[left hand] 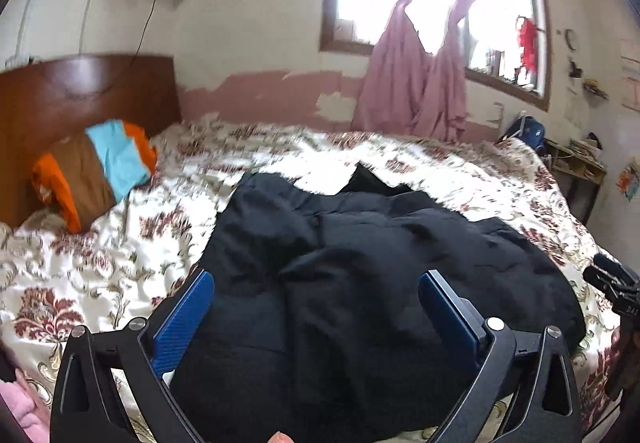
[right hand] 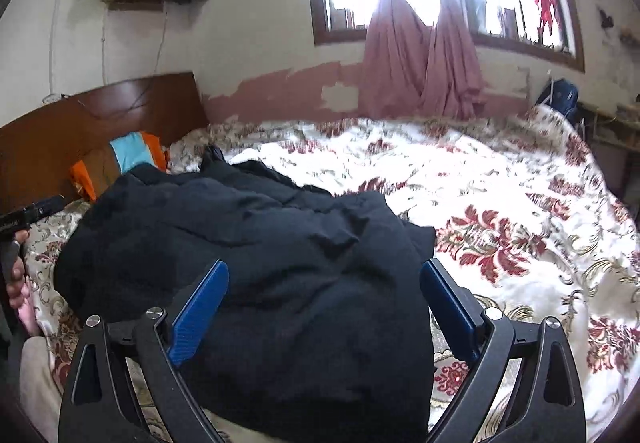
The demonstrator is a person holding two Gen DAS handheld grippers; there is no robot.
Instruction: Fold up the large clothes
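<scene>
A large black garment (left hand: 360,263) lies crumpled in a heap on the floral bedspread (left hand: 100,263); it also shows in the right wrist view (right hand: 260,263). My left gripper (left hand: 316,281) is open and empty, its blue pads above the garment's near part. My right gripper (right hand: 324,269) is open and empty too, hovering over the garment's right half. The right gripper's body shows at the right edge of the left wrist view (left hand: 614,283). The left gripper's body shows at the left edge of the right wrist view (right hand: 28,217).
A striped orange, brown and blue pillow (left hand: 96,171) leans on the wooden headboard (left hand: 80,91) at the far left. Pink curtains (left hand: 412,83) hang at the window behind the bed. A small side table (left hand: 576,163) stands far right. Pink cloth (left hand: 24,407) lies near left.
</scene>
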